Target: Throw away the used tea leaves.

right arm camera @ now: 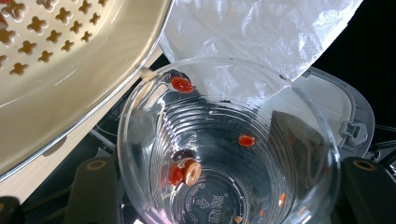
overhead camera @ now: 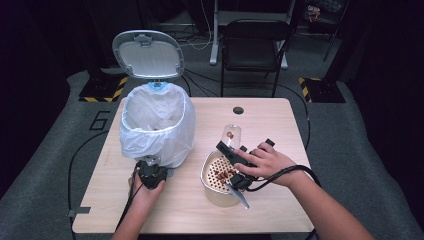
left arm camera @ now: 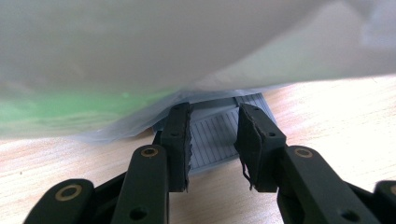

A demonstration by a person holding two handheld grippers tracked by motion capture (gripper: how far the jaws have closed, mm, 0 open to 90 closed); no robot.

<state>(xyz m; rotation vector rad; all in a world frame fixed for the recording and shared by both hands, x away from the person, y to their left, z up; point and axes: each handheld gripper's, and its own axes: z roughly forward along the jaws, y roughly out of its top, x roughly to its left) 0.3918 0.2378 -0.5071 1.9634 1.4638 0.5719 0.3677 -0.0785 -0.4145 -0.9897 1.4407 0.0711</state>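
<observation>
1. Cup (overhead camera: 231, 134): a clear plastic one, clamped between the jaws of the right gripper (overhead camera: 235, 162), tipped on its side just above the far rim of the cream strainer bowl (overhead camera: 218, 192).
2. In the right gripper view the cup (right arm camera: 224, 154) sits squarely between the two black jaws, its mouth toward the camera. A few red bits and a small tan ring (right arm camera: 191, 171) cling to its inner wall and base.
3. The strainer bowl (right arm camera: 70, 56) shows at the upper left of that view, its perforated insert touching or nearly touching the cup's rim; which, I cannot tell.
4. In the high view the strainer holds a scatter of reddish-brown pieces (overhead camera: 220, 173), and a grey handle (overhead camera: 239, 196) sticks out over its near edge, under the right hand (overhead camera: 267, 162).
5. The left gripper (overhead camera: 151, 167) rests low on the wooden table (overhead camera: 280, 130), at the foot of the white-bagged bin (overhead camera: 157, 125), whose lid (overhead camera: 148, 54) stands raised.
6. In the left gripper view the left gripper (left arm camera: 214, 144) has its jaws parted and gripping nothing; the bin's ribbed grey pedal (left arm camera: 215, 135) lies between and just beyond them, under the overhanging bag (left arm camera: 187, 42).
7. The cup stands well apart from the left gripper, on the other side of the bin's base.
</observation>
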